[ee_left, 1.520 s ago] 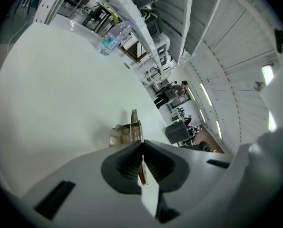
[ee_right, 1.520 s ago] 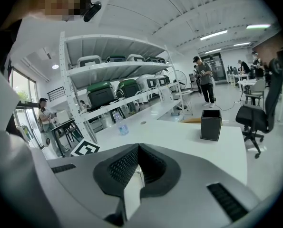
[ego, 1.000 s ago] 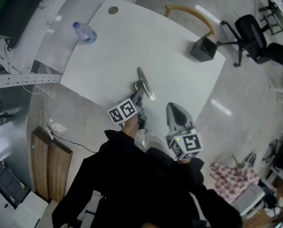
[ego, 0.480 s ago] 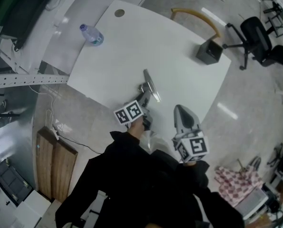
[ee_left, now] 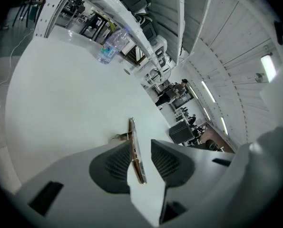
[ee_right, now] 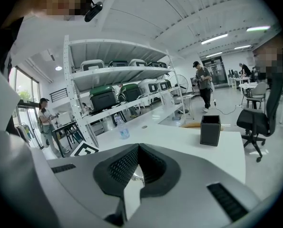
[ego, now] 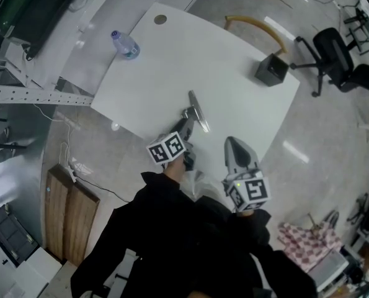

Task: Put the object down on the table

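A thin flat slab with a gold-coloured rim stands on its edge on the white table, near the front edge. In the left gripper view the slab runs straight out between the ribbed pads. My left gripper has its jaws opening around the slab's near end, with a plain gap on the right side and the left pad close beside it. My right gripper hangs off the table's front edge, to the right of the left one, its tips together on nothing.
A water bottle stands at the table's far left edge and a black box at its far right corner. A wooden-backed chair and a black office chair stand beyond. Wooden boards lie on the floor at left.
The head view has shifted a little, so the table sits slightly further right. My left gripper stays at the slab's near end. The right gripper has hardly moved.
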Action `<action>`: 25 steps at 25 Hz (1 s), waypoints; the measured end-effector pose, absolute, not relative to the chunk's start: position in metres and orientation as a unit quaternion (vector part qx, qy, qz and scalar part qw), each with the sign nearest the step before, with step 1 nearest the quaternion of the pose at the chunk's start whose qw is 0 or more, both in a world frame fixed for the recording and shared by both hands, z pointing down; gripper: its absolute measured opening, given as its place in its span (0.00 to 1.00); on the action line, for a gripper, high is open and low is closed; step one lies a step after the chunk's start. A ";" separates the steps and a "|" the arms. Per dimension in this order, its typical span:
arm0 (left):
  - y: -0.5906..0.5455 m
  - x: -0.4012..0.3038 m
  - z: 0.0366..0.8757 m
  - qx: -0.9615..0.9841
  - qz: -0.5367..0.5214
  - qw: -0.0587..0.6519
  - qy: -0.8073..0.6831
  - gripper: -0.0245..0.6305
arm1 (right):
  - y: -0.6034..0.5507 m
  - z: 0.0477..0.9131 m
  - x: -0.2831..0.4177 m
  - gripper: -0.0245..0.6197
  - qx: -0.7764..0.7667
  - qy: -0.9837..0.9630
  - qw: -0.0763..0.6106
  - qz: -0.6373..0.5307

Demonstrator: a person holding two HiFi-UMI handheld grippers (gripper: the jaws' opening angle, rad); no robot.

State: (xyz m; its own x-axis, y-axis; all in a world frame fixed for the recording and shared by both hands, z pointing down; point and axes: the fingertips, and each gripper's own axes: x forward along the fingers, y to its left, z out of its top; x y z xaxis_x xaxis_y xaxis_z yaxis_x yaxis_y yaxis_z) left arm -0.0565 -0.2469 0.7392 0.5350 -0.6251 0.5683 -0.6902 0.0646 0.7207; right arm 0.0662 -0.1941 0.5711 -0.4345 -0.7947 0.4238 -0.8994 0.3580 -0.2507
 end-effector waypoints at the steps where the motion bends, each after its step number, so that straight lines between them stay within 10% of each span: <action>1: -0.247 -0.057 0.735 0.686 0.029 0.543 -0.483 0.20 | -0.193 0.569 0.065 0.02 0.518 -0.818 0.113 0.225; 25: -0.230 -0.059 0.598 0.760 0.006 0.414 -0.501 0.15 | -0.176 0.502 0.065 0.02 0.513 -0.838 0.058 0.177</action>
